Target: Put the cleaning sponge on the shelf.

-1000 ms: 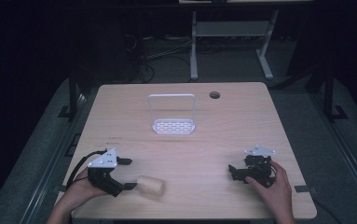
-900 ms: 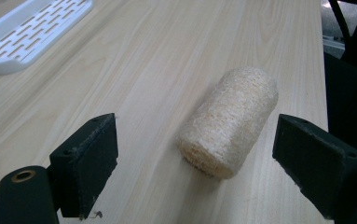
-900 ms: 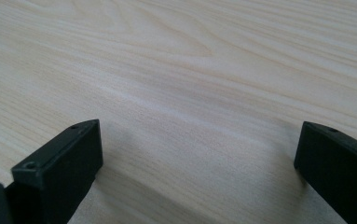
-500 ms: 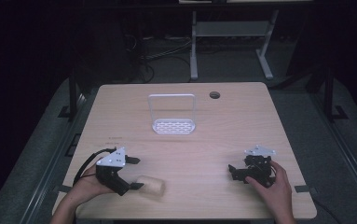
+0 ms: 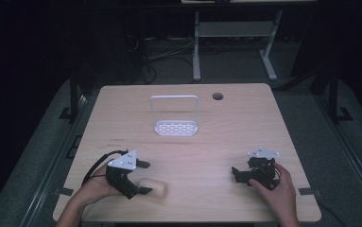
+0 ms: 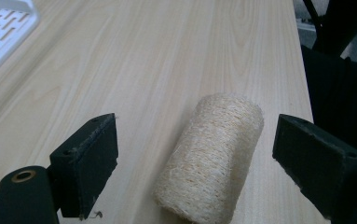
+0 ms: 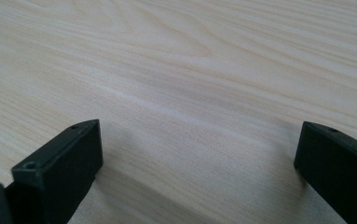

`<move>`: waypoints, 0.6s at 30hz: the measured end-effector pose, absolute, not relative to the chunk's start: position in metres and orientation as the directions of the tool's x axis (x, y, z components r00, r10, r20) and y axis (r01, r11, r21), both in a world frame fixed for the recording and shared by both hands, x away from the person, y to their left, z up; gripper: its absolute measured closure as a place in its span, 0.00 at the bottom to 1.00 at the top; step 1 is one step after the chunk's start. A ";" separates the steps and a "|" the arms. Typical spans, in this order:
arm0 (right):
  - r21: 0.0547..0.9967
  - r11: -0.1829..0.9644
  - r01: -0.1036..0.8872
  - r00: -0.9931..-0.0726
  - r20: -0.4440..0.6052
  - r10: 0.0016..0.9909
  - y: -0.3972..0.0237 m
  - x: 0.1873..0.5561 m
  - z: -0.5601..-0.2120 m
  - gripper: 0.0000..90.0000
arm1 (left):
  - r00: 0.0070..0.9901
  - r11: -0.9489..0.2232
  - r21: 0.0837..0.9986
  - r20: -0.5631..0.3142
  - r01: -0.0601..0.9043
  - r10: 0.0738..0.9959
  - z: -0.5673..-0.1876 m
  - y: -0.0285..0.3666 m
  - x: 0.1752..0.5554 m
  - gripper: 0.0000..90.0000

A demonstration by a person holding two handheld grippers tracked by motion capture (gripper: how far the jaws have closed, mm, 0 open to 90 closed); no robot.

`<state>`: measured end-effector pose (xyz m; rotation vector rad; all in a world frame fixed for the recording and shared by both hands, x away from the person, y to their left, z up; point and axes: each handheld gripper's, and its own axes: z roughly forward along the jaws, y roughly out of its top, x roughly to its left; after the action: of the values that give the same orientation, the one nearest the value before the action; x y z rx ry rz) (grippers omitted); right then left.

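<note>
Left claw (image 5: 138,177) is wide, jaws straddling the loofah roll (image 6: 212,156) but not touching it; the roll lies on its side on the table (image 5: 226,137) near the front edge, so nothing is gripped yet. Right claw (image 5: 243,174) is wide too, empty, resting low over bare wood, well apart. White rack (image 5: 176,126) at mid-table is empty. Judgement: early stage, grasp, lift and likely placement all left

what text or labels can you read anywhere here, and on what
None can be read. A faint dark mark on the table left of the white rack is too small to tell. The loofah roll, left gripper and right gripper carry no lettering.
</note>
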<state>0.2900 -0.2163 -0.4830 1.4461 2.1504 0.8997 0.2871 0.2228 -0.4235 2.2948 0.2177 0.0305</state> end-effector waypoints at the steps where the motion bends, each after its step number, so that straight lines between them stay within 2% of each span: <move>1: 0.699 0.259 0.667 -0.387 0.028 0.921 -0.216 0.290 -0.483 0.01 | 0.987 -0.669 0.731 -0.037 0.134 0.156 -0.424 0.222 0.287 0.15; 18: 0.698 0.262 0.666 -0.392 0.028 0.920 -0.216 0.290 -0.483 0.01 | 0.993 -0.703 0.702 -0.049 0.111 0.108 -0.435 0.209 0.284 0.15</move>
<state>0.2902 -0.2164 -0.4830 1.4423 2.1546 0.9010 0.2841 0.2093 -0.4351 2.3559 0.1520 -0.0053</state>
